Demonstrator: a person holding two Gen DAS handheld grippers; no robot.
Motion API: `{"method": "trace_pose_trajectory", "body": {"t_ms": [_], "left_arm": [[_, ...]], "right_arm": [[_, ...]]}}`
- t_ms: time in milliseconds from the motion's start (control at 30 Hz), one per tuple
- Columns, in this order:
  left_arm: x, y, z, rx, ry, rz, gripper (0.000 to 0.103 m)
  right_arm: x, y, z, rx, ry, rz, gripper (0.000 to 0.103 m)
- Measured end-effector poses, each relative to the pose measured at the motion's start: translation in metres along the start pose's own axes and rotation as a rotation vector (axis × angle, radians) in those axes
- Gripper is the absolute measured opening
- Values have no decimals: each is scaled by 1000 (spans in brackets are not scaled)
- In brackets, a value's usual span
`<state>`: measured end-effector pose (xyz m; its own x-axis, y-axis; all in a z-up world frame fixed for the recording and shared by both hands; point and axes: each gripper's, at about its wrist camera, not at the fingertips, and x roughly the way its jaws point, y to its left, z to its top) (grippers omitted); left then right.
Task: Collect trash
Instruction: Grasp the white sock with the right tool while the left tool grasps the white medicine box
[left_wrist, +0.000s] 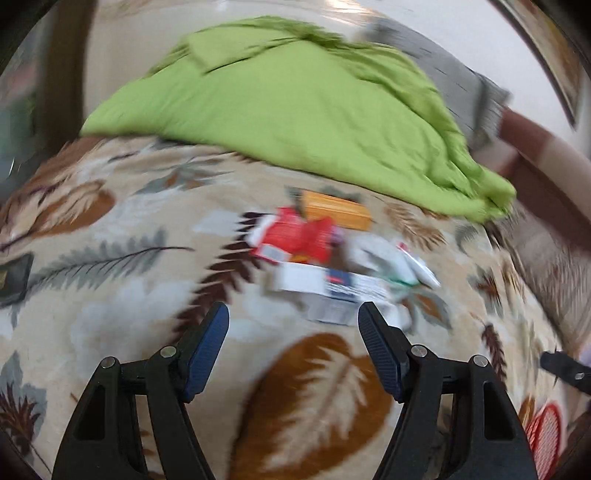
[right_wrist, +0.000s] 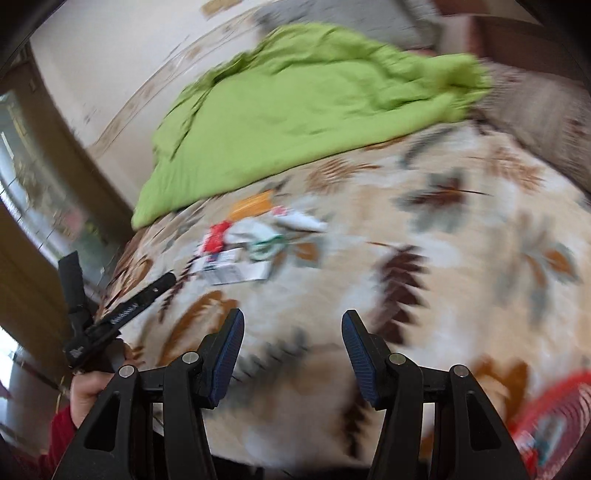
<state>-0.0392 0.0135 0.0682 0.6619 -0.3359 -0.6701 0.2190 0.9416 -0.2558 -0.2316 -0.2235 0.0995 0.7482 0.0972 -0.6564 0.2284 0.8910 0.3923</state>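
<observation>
Left wrist view: the left gripper (left_wrist: 293, 319) is held wide apart, nothing pinched, just before the trash pile (left_wrist: 325, 254) on the leaf blanket (left_wrist: 110, 295). The right gripper (right_wrist: 291, 328) is spread too, with the green quilt (right_wrist: 295, 110) seen behind.

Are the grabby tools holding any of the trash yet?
No. The left tool and the right tool are both open and hold nothing. The trash pile lies loose on the leaf-print blanket.

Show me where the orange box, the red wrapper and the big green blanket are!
orange box (left_wrist: 338, 210): left wrist view, middle of its top face.
red wrapper (left_wrist: 299, 236): left wrist view, centre of the crumpled red part.
green blanket (left_wrist: 280, 107): left wrist view, its flat middle.
</observation>
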Motion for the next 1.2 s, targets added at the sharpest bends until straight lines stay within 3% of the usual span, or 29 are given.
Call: {"method": "trace_pose_trajectory", "body": {"t_ms": [167,367,633,700,867,1067,1200], "left_arm": [[6,23,-1,-60,25,43,71],[9,36,3,-116,30,48,71],[11,41,8,-155,36,15,71],[11,42,9,-164,36,13,71],[11,49,8,-208,50,-9,71],[7,60,5,-267,63,-37,71],[4,61,2,-268,70,-51,71]], "right_arm": [[85,31,43,-18,72,64,57],[170,58,88,-163,116,-23,58],[245,45,105,-175,222,0,58],[252,40,102,-136,235,40,35],[246,48,79,-99,246,74,19],[219,52,47,112,282,138,15],[195,70,22,173,303,276,15]]}}
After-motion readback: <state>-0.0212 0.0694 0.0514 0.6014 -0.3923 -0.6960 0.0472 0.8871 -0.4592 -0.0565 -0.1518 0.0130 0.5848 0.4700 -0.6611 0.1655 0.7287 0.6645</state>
